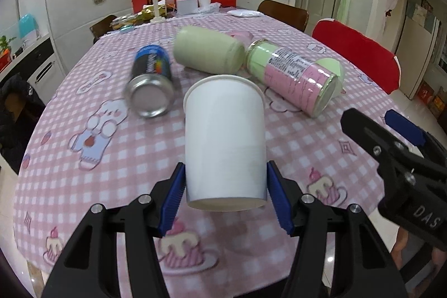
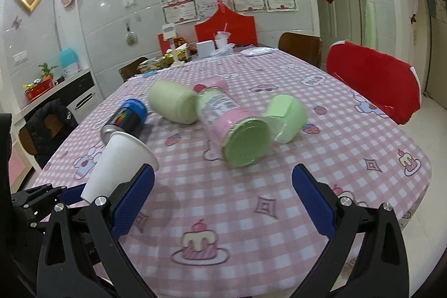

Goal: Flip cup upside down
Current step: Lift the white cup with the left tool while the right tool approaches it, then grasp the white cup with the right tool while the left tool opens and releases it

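Observation:
A white paper cup (image 1: 225,138) is held in my left gripper (image 1: 225,196), whose blue pads press its sides near the base. The cup is lifted above the table and tilted, its mouth pointing away from the camera. In the right wrist view the same cup (image 2: 118,165) shows at the left, tilted, with the left gripper behind it. My right gripper (image 2: 223,200) is open and empty above the tablecloth; it also shows in the left wrist view (image 1: 391,136) at the right.
On the pink checked tablecloth (image 2: 251,214) lie a blue-black can (image 1: 152,80), a pale green bottle (image 1: 208,50), a pink and green jar (image 1: 296,74) and a green lid (image 2: 286,117). Red chairs (image 2: 374,80) stand at the right. Clutter sits at the table's far end.

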### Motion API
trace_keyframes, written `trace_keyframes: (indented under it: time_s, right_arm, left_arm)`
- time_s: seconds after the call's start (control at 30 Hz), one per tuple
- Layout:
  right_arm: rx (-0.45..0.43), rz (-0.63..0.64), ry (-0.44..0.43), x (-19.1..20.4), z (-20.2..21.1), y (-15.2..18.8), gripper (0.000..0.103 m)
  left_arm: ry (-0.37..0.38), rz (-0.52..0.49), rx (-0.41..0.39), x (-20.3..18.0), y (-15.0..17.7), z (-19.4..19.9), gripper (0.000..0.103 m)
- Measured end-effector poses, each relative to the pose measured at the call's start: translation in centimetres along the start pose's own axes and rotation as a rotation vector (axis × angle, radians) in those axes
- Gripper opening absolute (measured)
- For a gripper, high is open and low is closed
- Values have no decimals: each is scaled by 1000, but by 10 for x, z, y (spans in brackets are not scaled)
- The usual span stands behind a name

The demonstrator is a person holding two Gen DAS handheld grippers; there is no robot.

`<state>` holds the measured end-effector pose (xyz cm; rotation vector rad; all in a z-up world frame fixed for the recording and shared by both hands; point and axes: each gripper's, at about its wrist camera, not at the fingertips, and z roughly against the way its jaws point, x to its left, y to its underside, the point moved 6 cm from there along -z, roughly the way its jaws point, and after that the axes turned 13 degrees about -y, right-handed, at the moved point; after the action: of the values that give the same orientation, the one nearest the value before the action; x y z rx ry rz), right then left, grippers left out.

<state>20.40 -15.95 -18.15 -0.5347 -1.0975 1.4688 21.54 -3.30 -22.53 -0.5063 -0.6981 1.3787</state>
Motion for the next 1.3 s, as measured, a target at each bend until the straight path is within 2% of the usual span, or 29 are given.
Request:
trace_keyframes:
  time_s: [0.3,0.47,0.63,0.77,1.03,1.13,1.23,1.3]
  right_arm:
    - [47,35,-20,28,-13,6,95]
    - [62,27,-33,33,-18,6,95]
    - [67,25,-47,39,-20,4,95]
    - [88,-15,-94,44,-25,2,95]
    - [151,-96,-195,59,-37,3,95]
    - [191,-145,-246,65,-45,6,95]
    - [231,-204,-297,69,-53,9,95]
    - [246,-240,-324,72,-57,10,95]
  left_arm:
    - [24,20,7,22,14,5,58]
    - [55,40,41,22,18,-1,59]
    - [78,40,36,23,17,2,59]
    - [88,7,5,24,19,13,59]
    - [109,35,-17,40,19,24,64]
    - [117,59,-15,49,20,24,64]
    - [170,113,-33,63,17,31,64]
    - [150,136,-45,74,17,33,64]
